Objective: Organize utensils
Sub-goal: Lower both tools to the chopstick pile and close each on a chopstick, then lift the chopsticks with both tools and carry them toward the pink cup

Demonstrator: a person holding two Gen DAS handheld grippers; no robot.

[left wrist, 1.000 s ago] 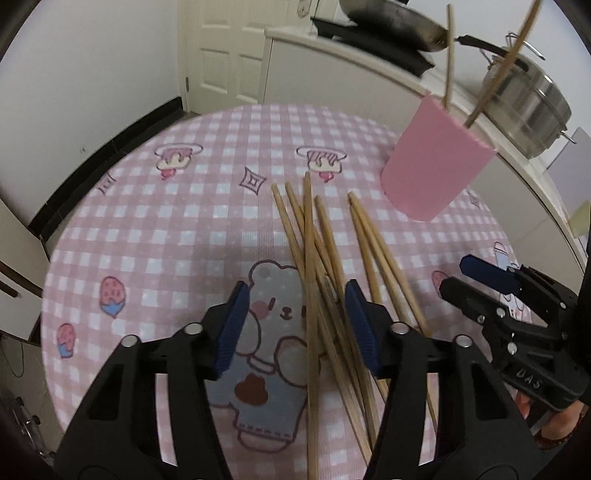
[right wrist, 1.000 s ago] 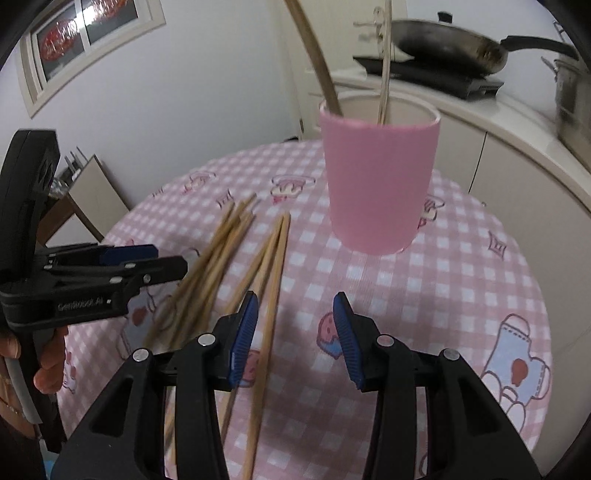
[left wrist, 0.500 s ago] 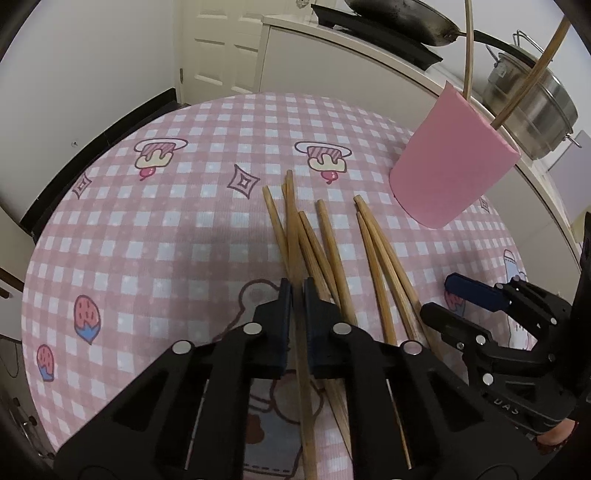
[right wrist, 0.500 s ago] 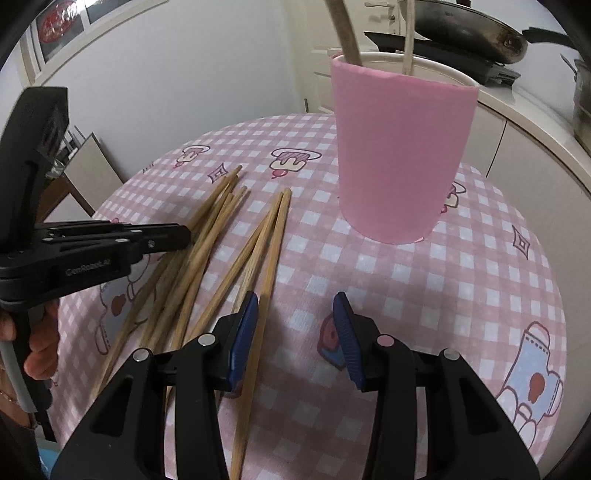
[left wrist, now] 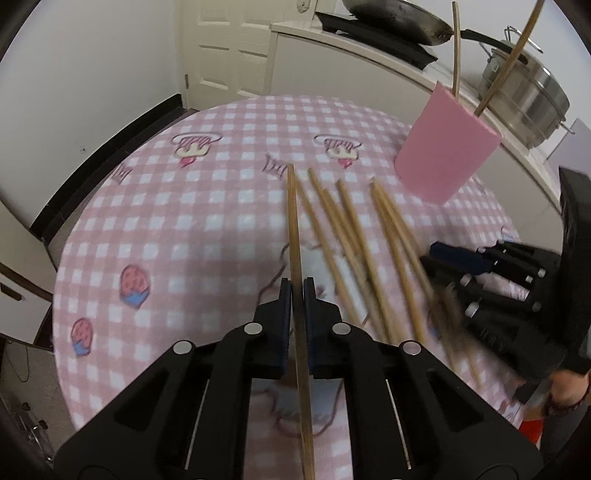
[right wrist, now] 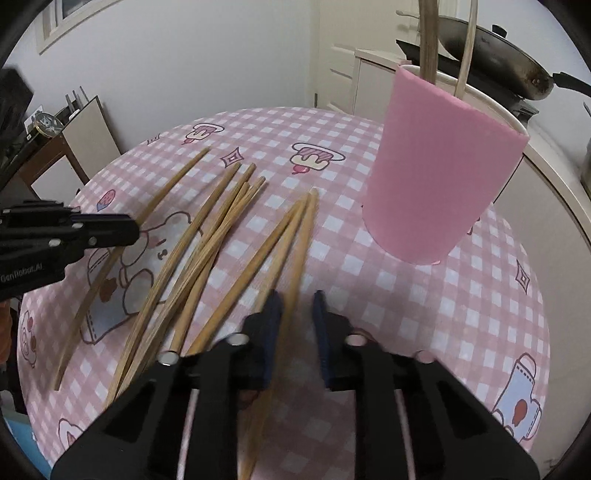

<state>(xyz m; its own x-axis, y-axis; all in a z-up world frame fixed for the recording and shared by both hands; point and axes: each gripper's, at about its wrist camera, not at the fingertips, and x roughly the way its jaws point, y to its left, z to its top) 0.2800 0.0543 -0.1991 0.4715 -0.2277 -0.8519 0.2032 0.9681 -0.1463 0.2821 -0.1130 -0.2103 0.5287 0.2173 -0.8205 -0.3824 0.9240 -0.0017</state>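
Several wooden chopsticks [left wrist: 354,236] lie fanned on the round pink checked table [left wrist: 184,221]. My left gripper [left wrist: 297,286] is shut on one chopstick [left wrist: 293,221], lifted a little off the cloth; it also shows in the right wrist view [right wrist: 110,230]. A pink cup [right wrist: 439,173] holding two chopsticks stands at the back right. My right gripper [right wrist: 297,299] is open, its jaws straddling a chopstick [right wrist: 301,243] of the right-hand pair; it also shows in the left wrist view [left wrist: 443,258].
A white counter [left wrist: 369,62] behind the table carries a dark wok [left wrist: 399,18] and a steel pot [left wrist: 528,99]. A white door [left wrist: 229,48] is at the back. Low furniture [right wrist: 85,136] stands beyond the table's left edge.
My left gripper closed on one chopstick and has raised it. My right gripper moved left and forward over the right-hand pair and narrowed its opening.
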